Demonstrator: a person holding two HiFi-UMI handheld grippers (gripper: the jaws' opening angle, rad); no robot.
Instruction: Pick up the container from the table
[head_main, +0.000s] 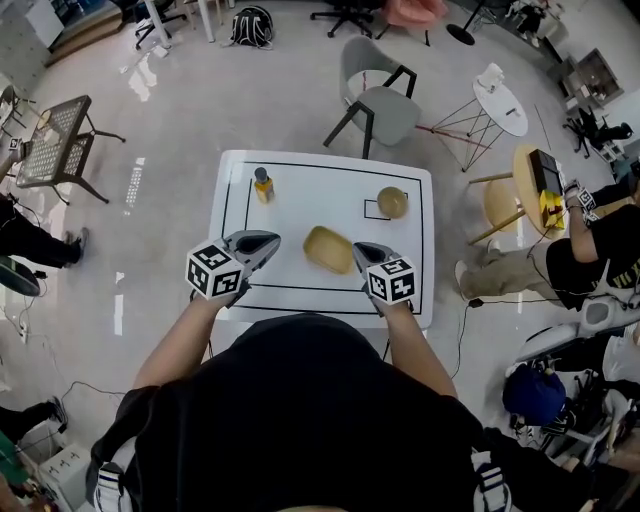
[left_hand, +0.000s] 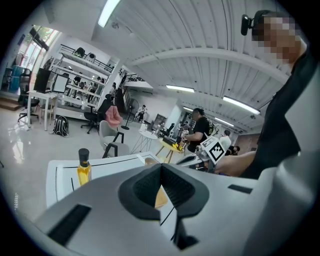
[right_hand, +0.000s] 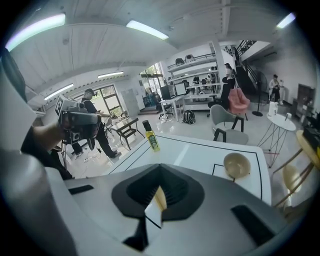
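Note:
A tan, shallow rectangular container (head_main: 328, 249) lies in the middle of the white table (head_main: 300, 175), slightly toward the front edge. My left gripper (head_main: 274, 239) hovers just left of it, jaws together and empty. My right gripper (head_main: 357, 249) sits at the container's right end, also shut with nothing held; I cannot tell whether it touches. In the left gripper view the gripper (left_hand: 161, 167) shows closed pads, with a sliver of the container (left_hand: 161, 198) below them. The right gripper view shows the same: gripper (right_hand: 160, 171) shut, container (right_hand: 160, 198) peeking beneath.
A yellow oil bottle (head_main: 263, 185) stands at the table's far left, and a tan bowl (head_main: 392, 202) sits far right beside a small black-outlined square. A grey chair (head_main: 382, 104) stands behind the table. A seated person (head_main: 590, 250) and small tables are to the right.

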